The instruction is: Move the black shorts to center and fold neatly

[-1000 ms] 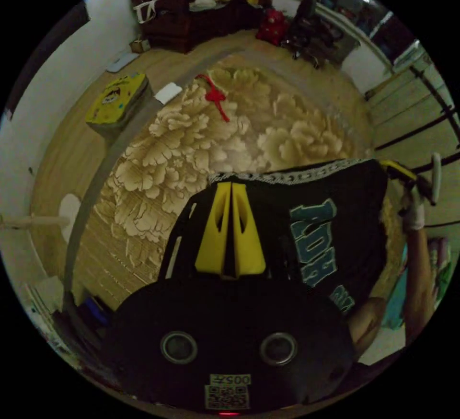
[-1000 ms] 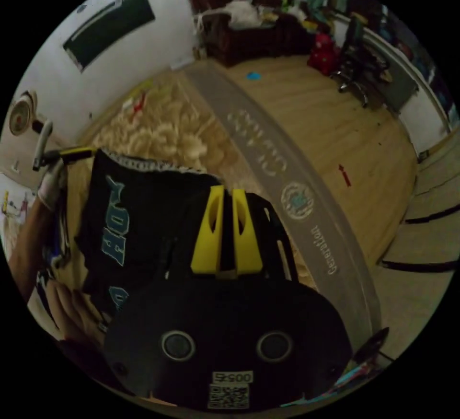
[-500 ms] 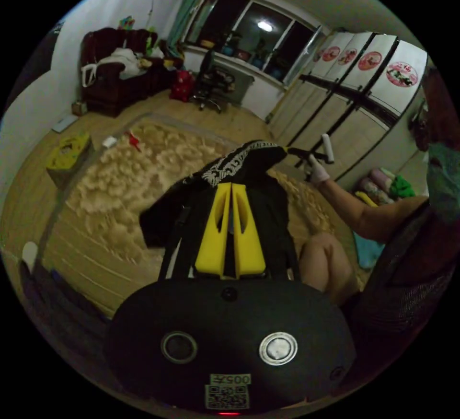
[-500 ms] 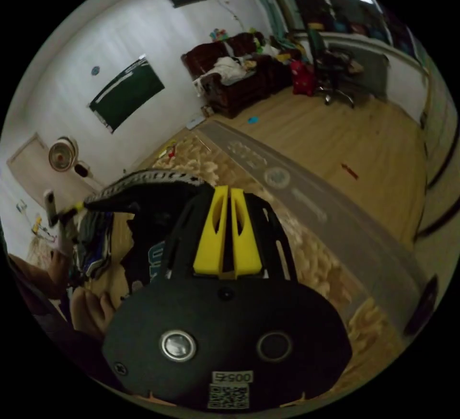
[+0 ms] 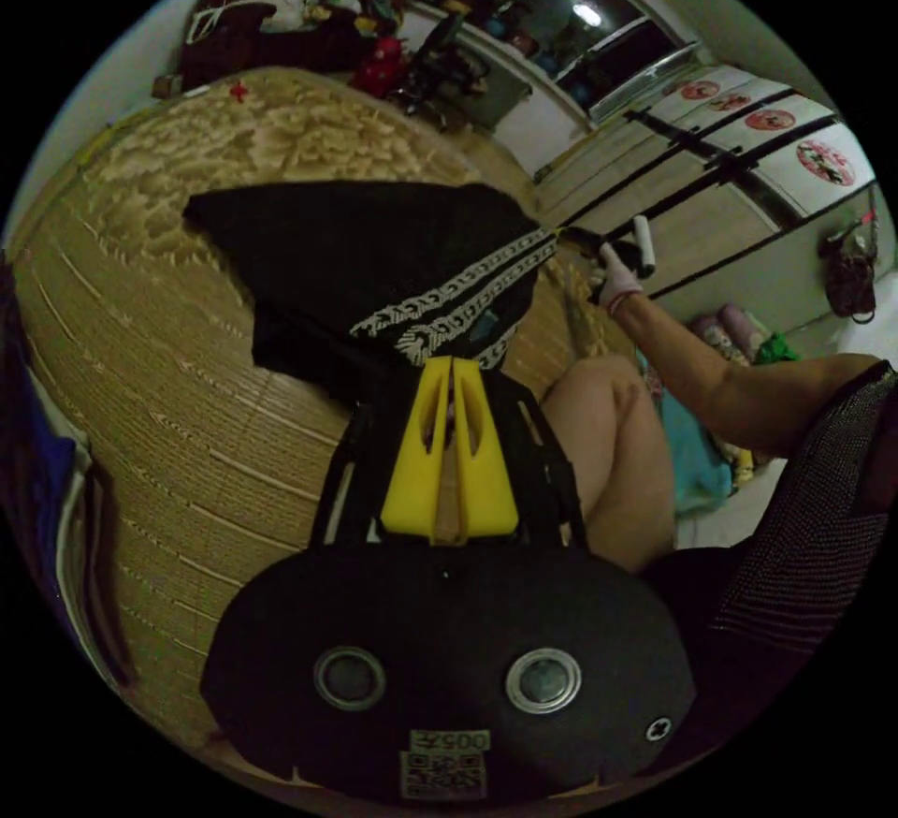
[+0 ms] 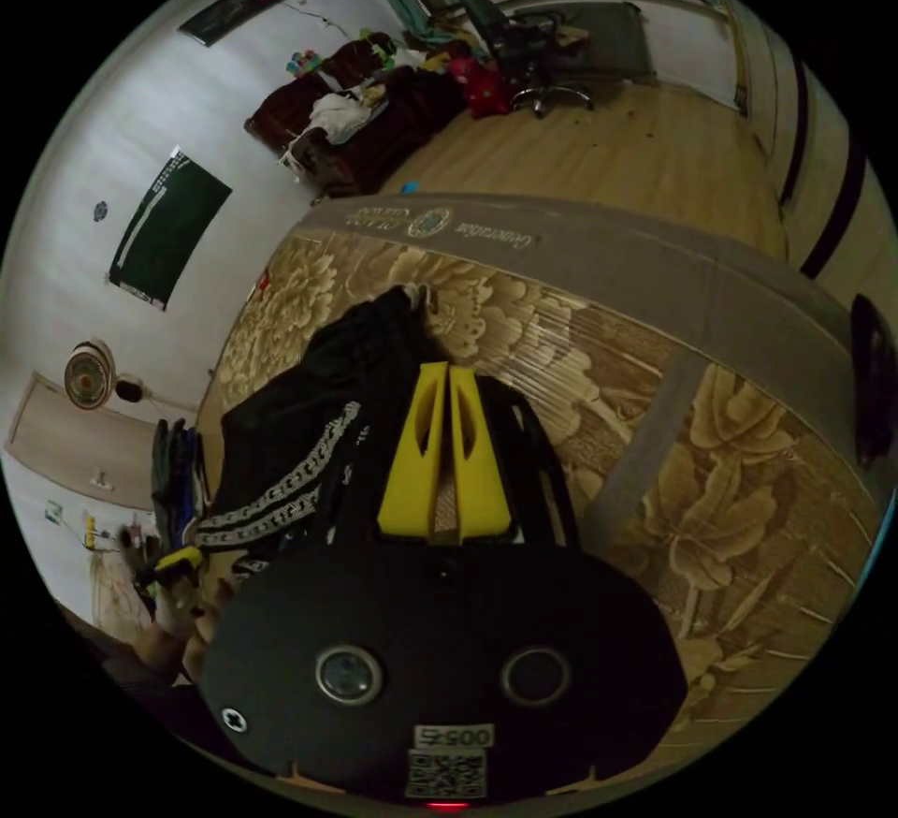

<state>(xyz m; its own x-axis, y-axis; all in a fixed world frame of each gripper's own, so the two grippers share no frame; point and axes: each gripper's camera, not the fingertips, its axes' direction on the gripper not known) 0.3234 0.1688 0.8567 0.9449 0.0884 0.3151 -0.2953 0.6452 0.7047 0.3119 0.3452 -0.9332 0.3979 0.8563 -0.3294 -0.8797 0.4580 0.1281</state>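
Observation:
The black shorts [image 5: 374, 238] with a white-patterned waistband [image 5: 468, 294] hang stretched between both grippers, their legs draped onto the floral mat [image 5: 168, 369]. My left gripper [image 5: 450, 367] is shut on one end of the waistband. Held by a gloved hand [image 5: 617, 283], the right gripper [image 5: 572, 238] grips the other end. In the right gripper view, the shorts [image 6: 309, 406] lie over the mat [image 6: 730, 518] beside my shut right gripper [image 6: 447, 373], and the left gripper [image 6: 176, 561] holds the far waistband end.
A person's bare knee [image 5: 608, 425] and arm [image 5: 711, 369] are close on the right. Dark clothes [image 5: 37, 444] lie at the mat's left edge. A sofa [image 6: 355, 125], an office chair [image 6: 524, 41], a fan [image 6: 89, 376] and wardrobe doors [image 5: 711, 163] stand around the wooden floor.
The shorts were held up hanging by the waistband; both grippers have swung them forward and lowered them, so the legs now rest on the mat. Both cameras tilted with the hands.

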